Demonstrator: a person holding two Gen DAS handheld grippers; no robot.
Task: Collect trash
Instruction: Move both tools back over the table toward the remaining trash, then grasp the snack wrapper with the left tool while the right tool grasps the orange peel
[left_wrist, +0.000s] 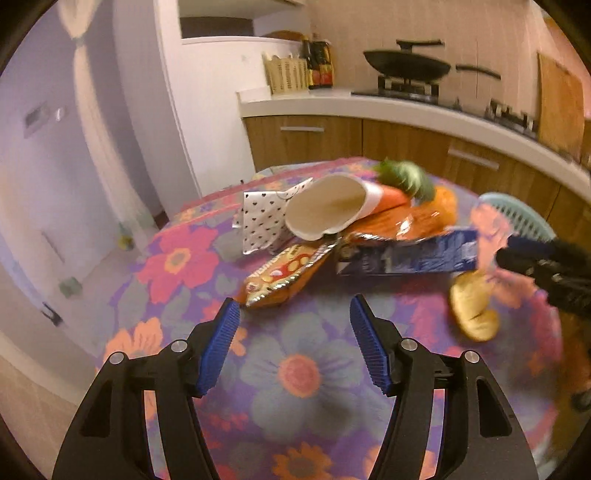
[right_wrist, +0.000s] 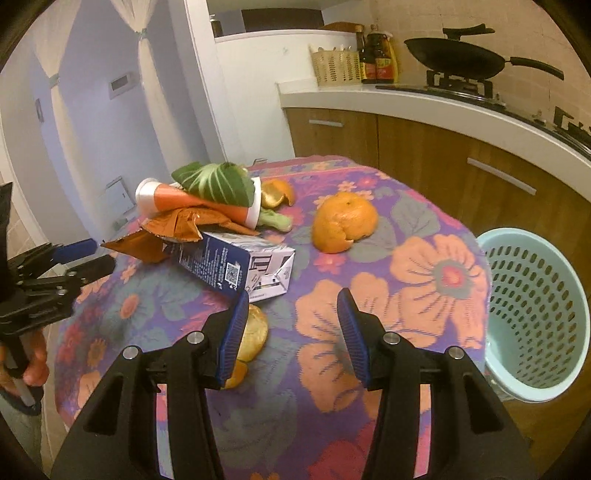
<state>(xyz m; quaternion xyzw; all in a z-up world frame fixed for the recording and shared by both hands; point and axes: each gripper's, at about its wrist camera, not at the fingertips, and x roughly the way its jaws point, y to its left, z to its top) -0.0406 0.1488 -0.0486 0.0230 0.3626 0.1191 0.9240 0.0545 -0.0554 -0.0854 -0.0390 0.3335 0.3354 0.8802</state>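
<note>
Trash lies on a round table with a flowered cloth (left_wrist: 295, 373). A paper cup (left_wrist: 325, 206) lies on its side across an orange wrapper, with a green leaf (left_wrist: 406, 177) on top. Beside them are a heart-patterned paper (left_wrist: 262, 218), a foil snack wrapper (left_wrist: 284, 273), a blue milk carton (right_wrist: 240, 266) and orange peels (right_wrist: 343, 221). My left gripper (left_wrist: 295, 314) hangs open just short of the snack wrapper, with nothing between its fingers. My right gripper (right_wrist: 293, 317) is open over bare cloth, and a small peel (right_wrist: 253, 332) lies by its left finger.
A mint perforated basket (right_wrist: 535, 314) stands on the floor beside the table's right edge. Behind the table runs a kitchen counter (right_wrist: 406, 103) with wooden cabinets, a wok on the stove, bottles and a wicker basket. A person's hand (right_wrist: 33, 365) holds the left gripper's handle.
</note>
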